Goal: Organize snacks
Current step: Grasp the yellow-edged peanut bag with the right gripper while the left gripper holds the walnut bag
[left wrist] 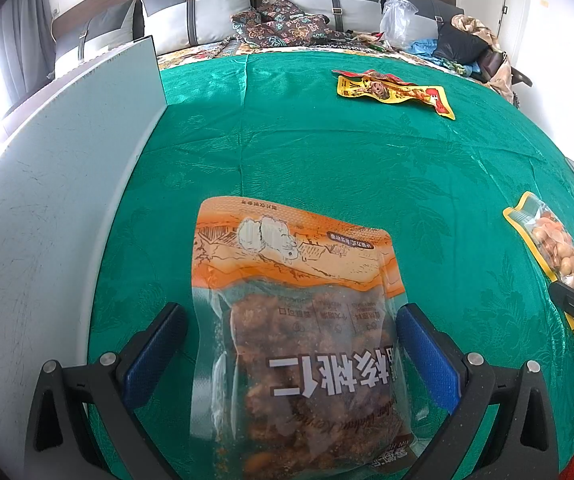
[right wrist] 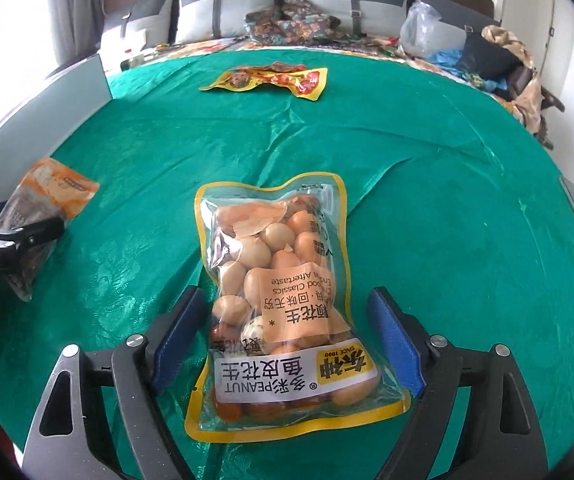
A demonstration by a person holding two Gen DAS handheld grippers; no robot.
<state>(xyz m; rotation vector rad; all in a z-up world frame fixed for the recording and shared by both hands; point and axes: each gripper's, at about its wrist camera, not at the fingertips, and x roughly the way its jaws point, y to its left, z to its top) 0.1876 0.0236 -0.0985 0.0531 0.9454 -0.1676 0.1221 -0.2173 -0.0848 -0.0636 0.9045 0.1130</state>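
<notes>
L gripper [left wrist: 291, 332] wide open w/ walnut bag [left wrist: 295, 332] between pads, not pressed. R gripper [right wrist: 287, 320] wide open around peanut bag [right wrist: 283, 300]. Both bags flat on green desk [left wrist: 367, 152]; third packet [left wrist: 395, 90] far side.

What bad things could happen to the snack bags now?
The walnut bag lies between the open left gripper pads, and the peanut bag between the open right gripper pads. A hard squeeze might crush the nuts inside. Both bags look slick, so either might slip out when lifted. A dragged bag might also bunch up the wrinkly green cloth.
</notes>
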